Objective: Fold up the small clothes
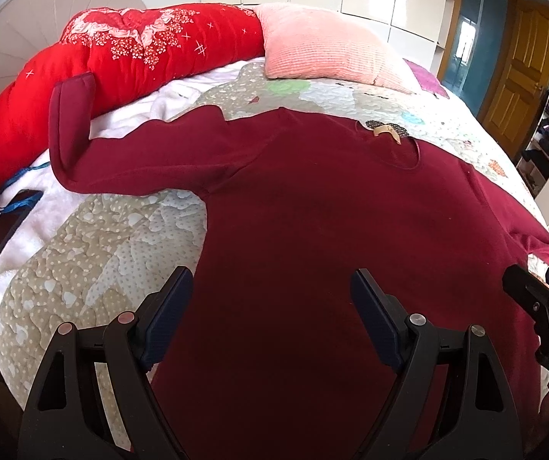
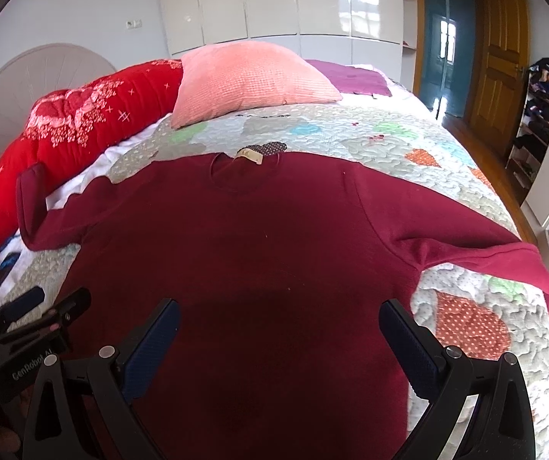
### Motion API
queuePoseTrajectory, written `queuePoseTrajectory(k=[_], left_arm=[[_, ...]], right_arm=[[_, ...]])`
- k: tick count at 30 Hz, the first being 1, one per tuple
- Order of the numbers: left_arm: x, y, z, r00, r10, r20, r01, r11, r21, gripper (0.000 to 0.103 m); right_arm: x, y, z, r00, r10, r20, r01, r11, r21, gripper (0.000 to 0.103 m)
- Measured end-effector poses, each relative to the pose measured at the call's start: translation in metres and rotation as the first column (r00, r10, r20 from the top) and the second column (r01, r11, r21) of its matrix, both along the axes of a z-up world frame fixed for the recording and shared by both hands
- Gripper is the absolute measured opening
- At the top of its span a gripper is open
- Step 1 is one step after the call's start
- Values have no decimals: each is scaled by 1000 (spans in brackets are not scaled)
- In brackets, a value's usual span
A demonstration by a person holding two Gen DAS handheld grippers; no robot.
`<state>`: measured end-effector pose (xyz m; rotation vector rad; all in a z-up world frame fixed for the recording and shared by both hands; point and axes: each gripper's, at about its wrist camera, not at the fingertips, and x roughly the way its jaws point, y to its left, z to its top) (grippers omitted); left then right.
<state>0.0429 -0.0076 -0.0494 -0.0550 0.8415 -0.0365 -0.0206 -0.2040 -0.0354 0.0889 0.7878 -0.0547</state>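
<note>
"GenRobot AI" can be read in white on the body of the left hand-held gripper point(image 2: 25, 306) where it is caught at the lower left of the right wrist view; on the right hand-held gripper point(image 1: 542, 287), seen at the right edge of the left wrist view, only the letters "DA" are visible. A small beige label point(image 2: 250, 156) is sewn inside the neckline of the dark red sweater point(image 2: 259, 253), but its writing cannot be read.

The sweater is spread flat on the quilted bedspread point(image 2: 351, 134), directly ahead of and beneath both hand-held grippers. Both are held wide open above its lower part, and nothing is gripped. One sleeve point(image 1: 82, 145) is stretched out ahead and to the left, its cuff turned up against the red duvet point(image 1: 121, 50). The other sleeve point(image 2: 504, 253) is draped over the bed's right edge. Open bedspread is left beyond the collar as far as the pink pillow point(image 2: 251, 76).
</note>
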Motion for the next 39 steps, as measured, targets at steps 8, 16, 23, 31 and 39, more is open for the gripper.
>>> queuePoseTrajectory(k=[8,16,23,31,39], left_arm=[[11,6,-6,1000,14,-16,-14,1000,1,84],[19,9,-11,999,21,-29,-22,1000,-3,84],[25,16,-15,999,30,-44,-31,999,-11,84],[42,62,-2,994,105,-22,-105,994,-7,84],[94,185,31,928,367,68,-370,928,45,84]], right_arm=[[16,5,-9,1000,-11,-17,11,1000,5,103],[30,11,-19,999,-16,-28,16,1000,4,103],[39,13,-26,999,-30,-34,31,999,12,103],[53,21,-40,997,-17,-73,17,1000,-5,103],[60,21,-52,995,-7,-99,8,1000,0,103]])
